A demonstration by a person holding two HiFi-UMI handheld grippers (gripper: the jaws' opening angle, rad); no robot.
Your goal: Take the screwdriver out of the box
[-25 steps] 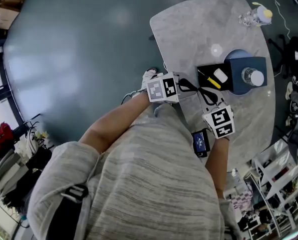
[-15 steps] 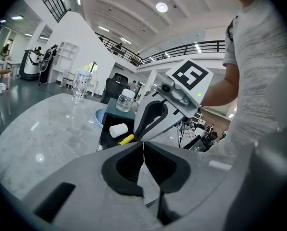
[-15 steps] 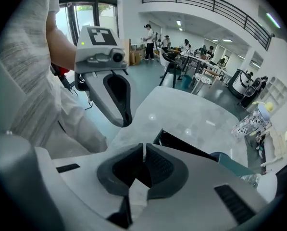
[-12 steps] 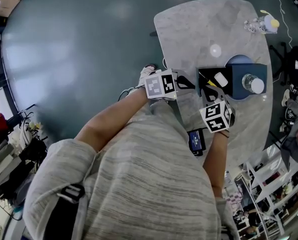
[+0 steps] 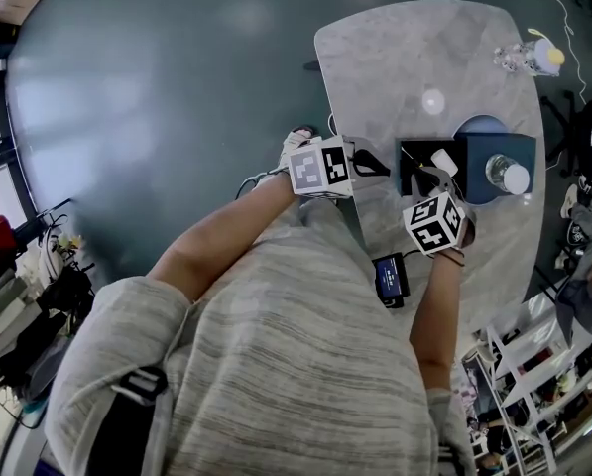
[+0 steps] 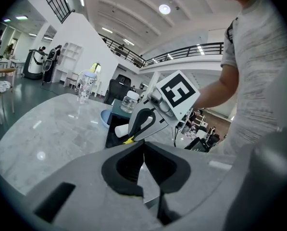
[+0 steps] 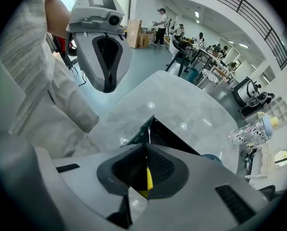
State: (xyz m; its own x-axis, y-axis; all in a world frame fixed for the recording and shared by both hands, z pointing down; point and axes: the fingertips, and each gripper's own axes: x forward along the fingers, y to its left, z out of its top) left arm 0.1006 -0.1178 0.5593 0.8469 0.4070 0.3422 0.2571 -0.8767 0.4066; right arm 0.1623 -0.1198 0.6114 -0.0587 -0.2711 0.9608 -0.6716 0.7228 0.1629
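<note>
Head view is showing me the marble table (image 5: 395, 58) from above, with the black box (image 5: 415, 151) lying open around its middle, a little toward the edge nearest the rig. My right gripper (image 5: 422, 177) is reaching in over the box's near rim, and its fingers are clenching the screwdriver (image 7: 149, 178). In the right gripper view the 2 jaws are pressing together on the yellow handle, with the thin shaft poking out past the tips toward the box's dark inside. The left gripper view is catching that same yellow handle right at the box's rim, so the screwdriver is sitting at the mouth of the box. I am not managing to tell whether it is touching the box's floor. A small white object (image 5: 443, 160) is lying inside the box, just beside the right gripper's tips.

My left gripper (image 5: 383, 169) is hovering over the table's near edge, just beside the box and apart from it, with its jaws squeezed together on nothing.

A dark blue case (image 5: 474, 178) is touching the box's side away from the left gripper, and a clear bottle (image 5: 507, 176) with a white cap is standing on it. A patterned cup (image 5: 527, 57) with a yellow lid is standing near the table's far corner.
</note>
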